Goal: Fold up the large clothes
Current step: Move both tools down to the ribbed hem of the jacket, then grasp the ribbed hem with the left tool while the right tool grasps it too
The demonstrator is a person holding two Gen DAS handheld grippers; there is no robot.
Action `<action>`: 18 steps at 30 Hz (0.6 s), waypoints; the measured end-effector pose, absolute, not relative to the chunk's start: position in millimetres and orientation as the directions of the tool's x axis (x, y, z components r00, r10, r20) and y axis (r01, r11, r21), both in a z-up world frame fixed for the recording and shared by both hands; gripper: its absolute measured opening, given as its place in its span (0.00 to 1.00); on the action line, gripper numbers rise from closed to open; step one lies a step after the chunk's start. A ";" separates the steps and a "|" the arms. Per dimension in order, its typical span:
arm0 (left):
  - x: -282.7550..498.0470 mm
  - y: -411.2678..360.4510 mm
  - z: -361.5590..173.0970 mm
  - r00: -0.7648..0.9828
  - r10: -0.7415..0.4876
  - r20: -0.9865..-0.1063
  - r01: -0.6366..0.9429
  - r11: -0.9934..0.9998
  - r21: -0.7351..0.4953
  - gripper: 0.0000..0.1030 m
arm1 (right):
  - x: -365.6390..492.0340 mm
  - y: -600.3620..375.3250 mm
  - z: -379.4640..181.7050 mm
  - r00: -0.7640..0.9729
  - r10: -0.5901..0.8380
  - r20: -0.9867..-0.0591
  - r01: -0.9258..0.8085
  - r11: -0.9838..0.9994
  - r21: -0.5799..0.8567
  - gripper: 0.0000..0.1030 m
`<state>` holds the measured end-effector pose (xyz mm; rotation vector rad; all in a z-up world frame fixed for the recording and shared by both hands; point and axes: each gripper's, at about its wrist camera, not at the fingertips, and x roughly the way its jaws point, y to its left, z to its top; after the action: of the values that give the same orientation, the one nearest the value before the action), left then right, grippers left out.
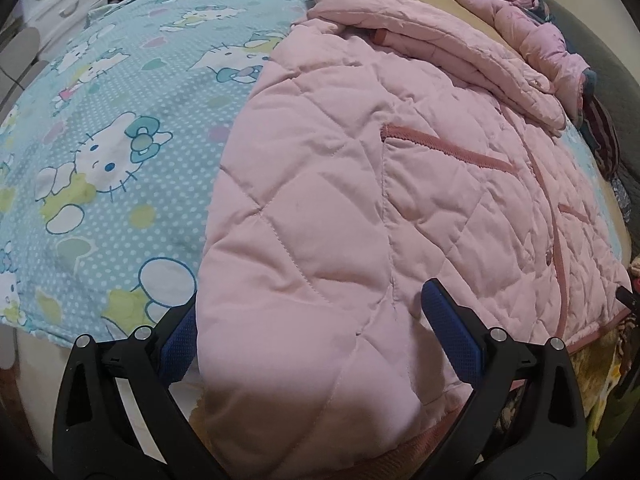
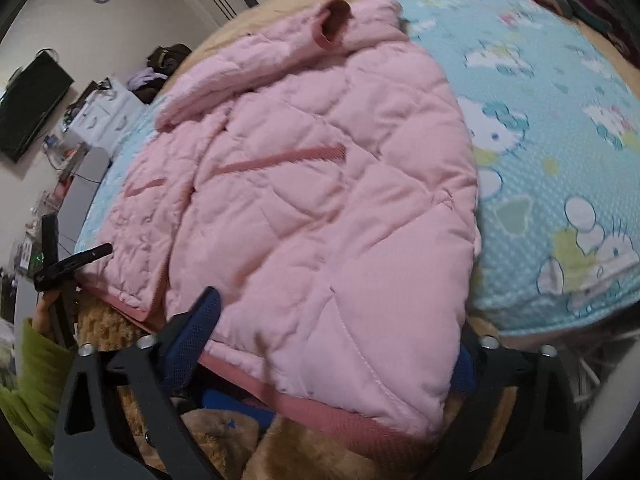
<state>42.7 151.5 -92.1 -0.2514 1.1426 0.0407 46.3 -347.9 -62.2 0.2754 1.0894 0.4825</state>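
A pink quilted jacket (image 1: 360, 184) lies front up on a bed, sleeves folded over its chest. My left gripper (image 1: 316, 320) is open, its blue-padded fingers (image 1: 448, 320) straddling the jacket's near hem corner, fabric between them. In the right wrist view the jacket (image 2: 320, 200) fills the middle, its sleeve cuff (image 2: 334, 24) at the top. My right gripper (image 2: 332, 332) is open around the other hem corner; its left finger (image 2: 196, 332) rests on the hem, its right finger is mostly hidden under the fabric. The left gripper shows at the left edge of the right wrist view (image 2: 68, 268).
A blue cartoon-cat sheet (image 1: 112, 140) covers the bed over a tan blanket (image 2: 320, 452). Other pink clothes (image 1: 532, 28) are piled at the bed's far side. A white drawer unit (image 2: 104, 116) and a dark screen (image 2: 28, 104) stand beyond the bed.
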 end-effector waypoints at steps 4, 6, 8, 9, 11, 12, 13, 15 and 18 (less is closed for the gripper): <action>39.2 152.1 -88.0 0.445 -0.089 -0.891 -0.169 0.969 -0.182 0.91 | 41.7 -362.3 -41.0 0.465 0.534 -0.706 -0.261 0.845 0.467 0.31; 36.5 151.4 -85.8 0.458 -0.097 -0.884 -0.163 0.968 -0.191 0.91 | 38.8 -364.3 -29.5 0.506 0.547 -0.666 -0.286 0.836 0.469 0.28; 35.2 148.9 -84.9 0.463 -0.102 -0.880 -0.157 0.968 -0.195 0.91 | 39.2 -364.3 -22.0 0.530 0.550 -0.645 -0.296 0.833 0.467 0.26; 34.6 148.0 -84.0 0.468 -0.098 -0.878 -0.155 0.969 -0.191 0.85 | 39.5 -365.1 -16.6 0.548 0.561 -0.620 -0.309 0.825 0.474 0.25; 32.8 146.8 -82.2 0.478 -0.081 -0.875 -0.157 0.972 -0.176 0.71 | 40.4 -366.5 -10.0 0.566 0.575 -0.591 -0.318 0.814 0.486 0.24; 31.7 147.1 -81.3 0.483 -0.073 -0.872 -0.161 0.972 -0.171 0.60 | 42.1 -367.8 -5.9 0.576 0.584 -0.572 -0.323 0.805 0.497 0.24; 30.1 147.8 -79.9 0.492 -0.072 -0.868 -0.162 0.972 -0.173 0.56 | 43.8 -368.3 -3.4 0.580 0.592 -0.559 -0.327 0.798 0.507 0.24; 27.2 149.0 -76.7 0.505 -0.078 -0.860 -0.154 0.972 -0.179 0.38 | 46.9 -370.3 1.0 0.591 0.605 -0.534 -0.330 0.785 0.525 0.24; 24.6 148.4 -69.3 0.530 -0.097 -0.843 -0.134 0.971 -0.197 0.28 | 52.0 -371.2 5.9 0.598 0.619 -0.508 -0.332 0.769 0.546 0.24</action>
<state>24.6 148.4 -69.3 -0.2500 1.0152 0.0223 52.0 -371.2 5.9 0.4231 0.7426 0.5711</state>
